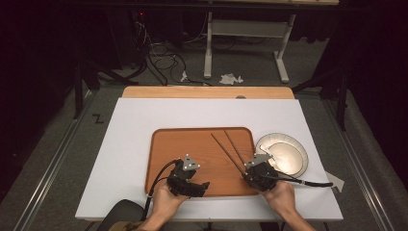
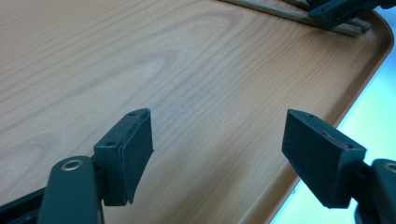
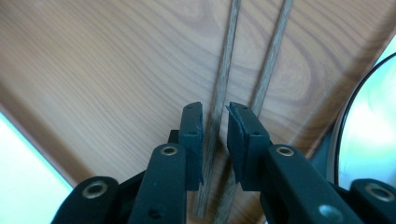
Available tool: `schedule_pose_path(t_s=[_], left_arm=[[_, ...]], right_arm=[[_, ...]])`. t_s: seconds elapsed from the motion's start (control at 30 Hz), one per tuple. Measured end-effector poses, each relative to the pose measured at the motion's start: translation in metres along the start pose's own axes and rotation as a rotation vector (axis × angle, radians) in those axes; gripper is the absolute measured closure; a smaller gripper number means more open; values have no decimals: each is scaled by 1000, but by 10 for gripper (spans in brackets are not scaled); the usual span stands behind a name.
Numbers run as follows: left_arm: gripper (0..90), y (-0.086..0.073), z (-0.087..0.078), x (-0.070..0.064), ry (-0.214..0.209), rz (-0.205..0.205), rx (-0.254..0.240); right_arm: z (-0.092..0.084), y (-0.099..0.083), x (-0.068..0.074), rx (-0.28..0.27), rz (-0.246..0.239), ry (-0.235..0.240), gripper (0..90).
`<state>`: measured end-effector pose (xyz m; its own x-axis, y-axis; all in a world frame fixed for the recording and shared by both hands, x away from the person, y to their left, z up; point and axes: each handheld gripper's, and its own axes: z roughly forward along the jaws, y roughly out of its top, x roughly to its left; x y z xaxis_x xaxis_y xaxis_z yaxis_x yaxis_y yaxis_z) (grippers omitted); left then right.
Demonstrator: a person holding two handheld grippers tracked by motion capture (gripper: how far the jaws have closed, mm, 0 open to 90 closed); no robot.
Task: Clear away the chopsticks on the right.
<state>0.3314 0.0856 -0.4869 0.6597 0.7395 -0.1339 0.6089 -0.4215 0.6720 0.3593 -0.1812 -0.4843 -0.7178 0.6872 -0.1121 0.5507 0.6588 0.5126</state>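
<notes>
Chopsticks: two thin dark wooden sticks lying flat on the tray, long axes running from the tray's near right corner up and leftward toward its far edge. Near ends close together, far ends spread apart (a narrow V).
Left stick: in the right gripper view it passes through the gap between the two pads; a sliver of space shows on each side, pads not pressing.
Right stick: just beside the first, passing behind the right-hand pad.
Right gripper: at the tray's near right corner, over the sticks' near ends; jaws parted by a narrow gap, gripping nothing.
Tray: orange-brown wood-grain, rounded corners, raised rim; contains only the chopsticks.
Left gripper: at the tray's near edge, left of the sticks; jaws spread wide over bare tray surface, nothing between them.
Plate: round, pale, just right of the tray; holds nothing.
Table: white surface under tray and plate.
</notes>
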Motion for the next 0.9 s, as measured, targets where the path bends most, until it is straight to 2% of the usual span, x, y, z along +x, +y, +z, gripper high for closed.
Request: schedule_pose_path(t_s=[0.27,0.47,0.57,0.67,0.73,0.8,0.9], left_arm=[[248,0,-1,1,-2,-2,0],[248,0,-1,1,-4,-2,-2],[248,0,-2,1,-1,0,-3],[248,0,-2,1,-1,-3,-7],[248,0,-2,1,-2,-3,-7],[248,0,-3,0,-2,-2,-7],[248,0,-3,0,1,-7,-15]], right_arm=[[-9,0,-2,-54,-6,28,712],[-28,-2,-7,-122,3,69,674],[-34,-4,-8,-144,3,69,664],[-44,-9,-11,-169,1,72,655],[-52,-16,-15,-188,23,106,647],[-53,-19,-16,-193,34,107,644],[-59,-33,-23,-216,54,107,624]])
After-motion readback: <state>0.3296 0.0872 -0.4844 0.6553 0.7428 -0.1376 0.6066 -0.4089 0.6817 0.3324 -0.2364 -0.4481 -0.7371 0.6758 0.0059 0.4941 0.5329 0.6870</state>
